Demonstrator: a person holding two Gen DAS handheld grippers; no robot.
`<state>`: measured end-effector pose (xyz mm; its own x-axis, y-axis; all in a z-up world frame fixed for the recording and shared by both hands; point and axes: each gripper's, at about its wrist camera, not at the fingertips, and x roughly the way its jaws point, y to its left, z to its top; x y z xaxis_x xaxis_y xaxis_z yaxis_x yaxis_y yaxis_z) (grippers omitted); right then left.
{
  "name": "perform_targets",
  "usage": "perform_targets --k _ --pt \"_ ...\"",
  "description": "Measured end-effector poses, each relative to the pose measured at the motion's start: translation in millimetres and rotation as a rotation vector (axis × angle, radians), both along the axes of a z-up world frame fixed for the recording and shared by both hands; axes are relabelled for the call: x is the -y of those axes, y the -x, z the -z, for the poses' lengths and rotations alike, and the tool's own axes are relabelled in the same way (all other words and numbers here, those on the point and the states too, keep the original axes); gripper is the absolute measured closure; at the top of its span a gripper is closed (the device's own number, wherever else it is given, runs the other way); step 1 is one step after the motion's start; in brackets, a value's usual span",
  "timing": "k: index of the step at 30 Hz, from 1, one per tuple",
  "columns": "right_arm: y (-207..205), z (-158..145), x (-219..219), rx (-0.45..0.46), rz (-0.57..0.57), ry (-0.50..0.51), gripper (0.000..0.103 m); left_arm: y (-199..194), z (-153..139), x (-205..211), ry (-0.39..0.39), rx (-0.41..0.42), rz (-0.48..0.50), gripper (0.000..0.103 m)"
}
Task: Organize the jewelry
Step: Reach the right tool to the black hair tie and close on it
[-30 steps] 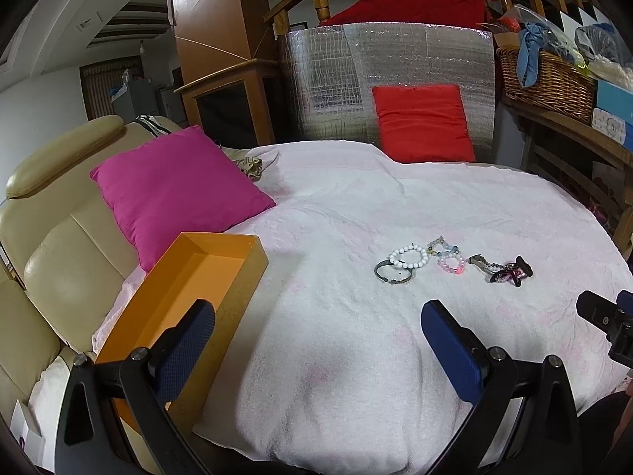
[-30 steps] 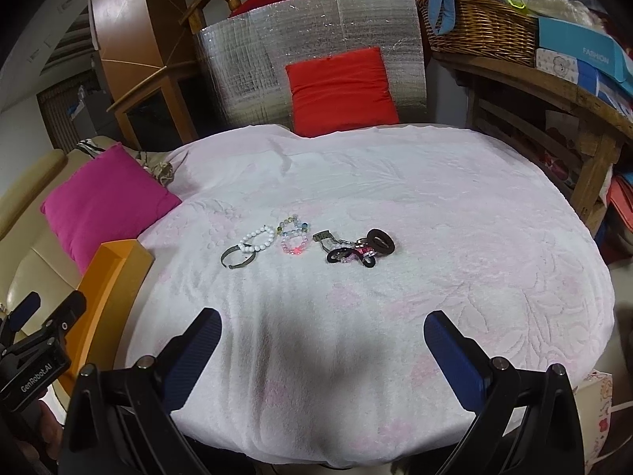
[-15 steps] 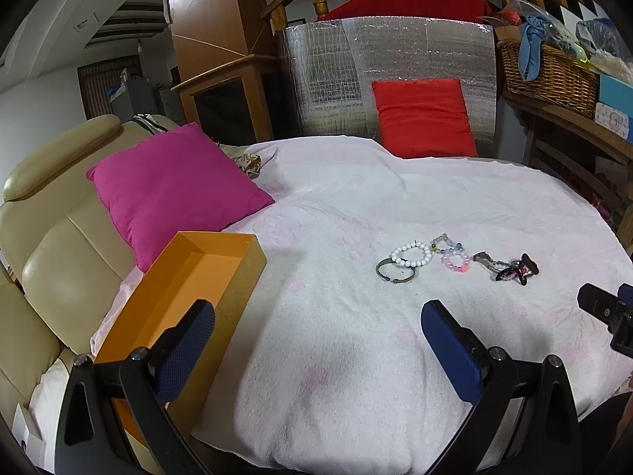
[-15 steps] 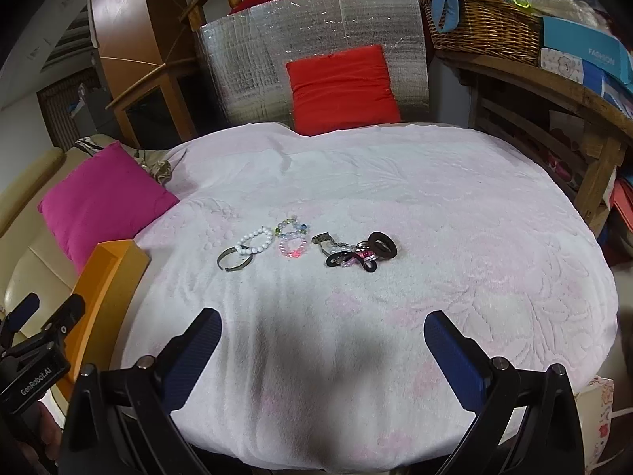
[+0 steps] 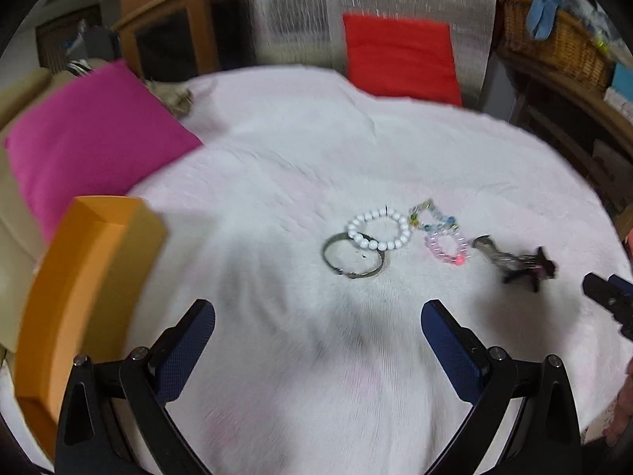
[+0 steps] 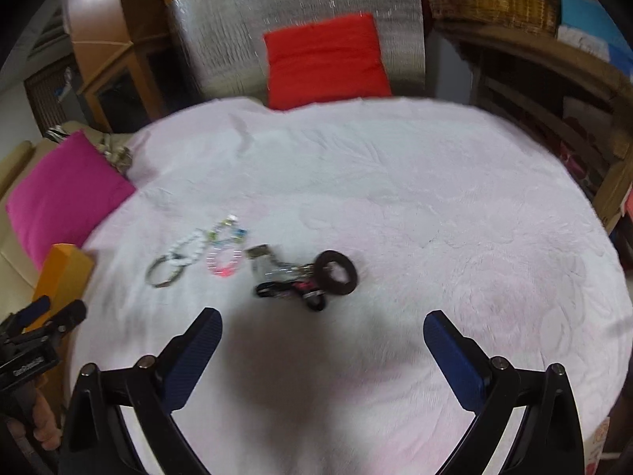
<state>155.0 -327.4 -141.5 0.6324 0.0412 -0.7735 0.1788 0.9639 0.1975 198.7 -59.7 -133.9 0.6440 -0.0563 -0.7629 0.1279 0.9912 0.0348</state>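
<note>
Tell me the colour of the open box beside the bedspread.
Orange box, clearest in the left wrist view.

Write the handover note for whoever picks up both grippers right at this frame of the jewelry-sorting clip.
Left gripper: jaws open, empty, facing the metal bangle and white bead bracelet.
Right gripper: jaws open, empty, facing the dark hair ties and clip.
All jewelry lies in a row on the pink blanket, including the multicolour bead bracelet and pink bead bracelet.
Orange box stands at the blanket's left edge; no jewelry shows in the visible part.
Done: nothing.
Left: probably move every piece into the box.
</note>
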Motion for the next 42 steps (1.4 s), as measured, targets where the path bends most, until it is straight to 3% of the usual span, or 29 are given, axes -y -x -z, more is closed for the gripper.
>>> perform_targets --k 2,5,7,11,13,20,23,30,37,38,39,42 --pt "-18.2 11.4 6.8 -0.036 0.000 -0.012 0.006 -15.4 14.4 8.7 0.002 -0.020 0.011 0.000" --pt "-44.1 32.7 16.2 -0.108 -0.019 -0.086 0.023 -24.4 25.5 14.8 0.014 -0.032 0.027 0.000" --pt "-55.4 45.1 23.9 -0.144 -0.009 -0.158 0.028 -29.4 30.3 19.7 0.011 -0.044 0.047 0.000" --pt "-65.2 56.5 42.7 -0.147 0.040 -0.294 0.045 -31.1 29.5 31.7 0.016 -0.029 0.106 0.002" --pt "-68.6 60.8 47.4 -0.156 0.042 -0.332 0.061 -31.3 28.3 38.3 0.027 -0.023 0.136 0.010" --pt "-66.3 61.2 67.0 -0.157 0.122 -0.348 0.088 -24.6 24.9 69.6 0.090 -0.024 0.286 0.049" --pt "-64.2 63.9 81.4 -0.152 0.165 -0.373 0.090 -20.2 24.2 86.0 0.112 -0.016 0.353 0.056" --pt "-61.4 67.2 93.8 -0.149 0.185 -0.427 0.090 -16.5 26.5 119.4 0.146 -0.007 0.474 0.055" --pt "-60.8 73.1 99.5 -0.158 0.203 -0.492 0.090 -29.2 41.2 145.0 0.197 -0.091 0.572 0.055" --pt "-61.2 73.5 99.9 -0.159 0.204 -0.497 0.090 -30.4 42.9 146.3 0.209 -0.101 0.587 0.058" --pt "-61.3 73.8 100.3 -0.160 0.205 -0.499 0.090 -30.2 45.8 148.5 0.216 -0.108 0.597 0.069" --pt "-63.1 74.3 98.6 -0.164 0.208 -0.497 0.090 -30.2 53.0 154.7 0.209 -0.147 0.620 0.088"
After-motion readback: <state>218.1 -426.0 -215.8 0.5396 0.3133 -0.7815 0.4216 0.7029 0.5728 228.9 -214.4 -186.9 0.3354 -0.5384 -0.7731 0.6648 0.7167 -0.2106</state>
